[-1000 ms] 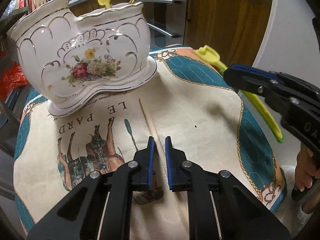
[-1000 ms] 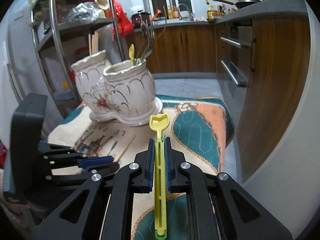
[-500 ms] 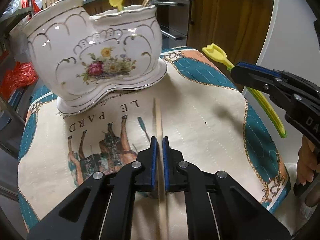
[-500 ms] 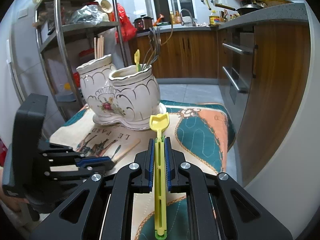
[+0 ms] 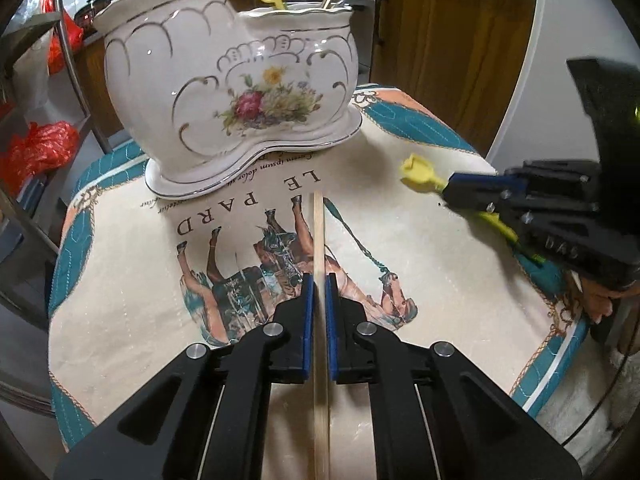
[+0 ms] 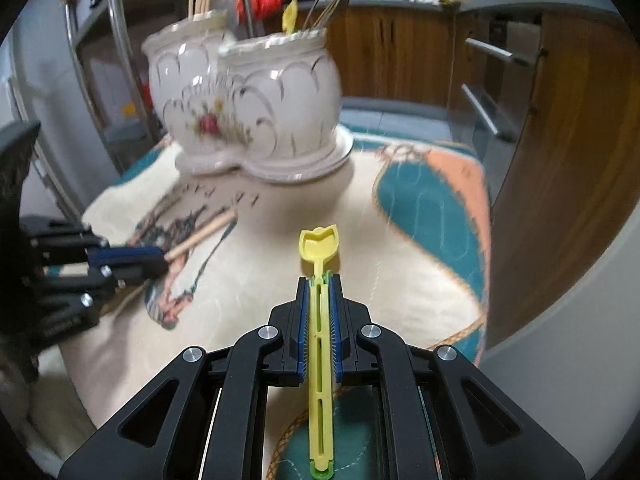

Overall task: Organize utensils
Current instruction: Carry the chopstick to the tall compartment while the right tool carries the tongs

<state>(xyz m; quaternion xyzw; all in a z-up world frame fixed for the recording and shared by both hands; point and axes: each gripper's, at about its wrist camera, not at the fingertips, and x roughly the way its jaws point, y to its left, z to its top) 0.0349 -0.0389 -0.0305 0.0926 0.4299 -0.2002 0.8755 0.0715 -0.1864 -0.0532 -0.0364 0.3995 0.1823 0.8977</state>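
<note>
Chopstick (image 5: 319, 240) of pale wood sits clamped between the closed jaws of the left gripper (image 5: 316, 292), its long axis running straight ahead toward the white ceramic holder (image 5: 232, 80) on the printed cloth (image 5: 420, 260). Beyond the tips it seems to hang just above the cloth, though blur makes that uncertain. Right gripper (image 6: 318, 288), pinched shut on a yellow plastic utensil (image 6: 320, 248), aims at the same holder from farther off; the left is nearer.
</note>
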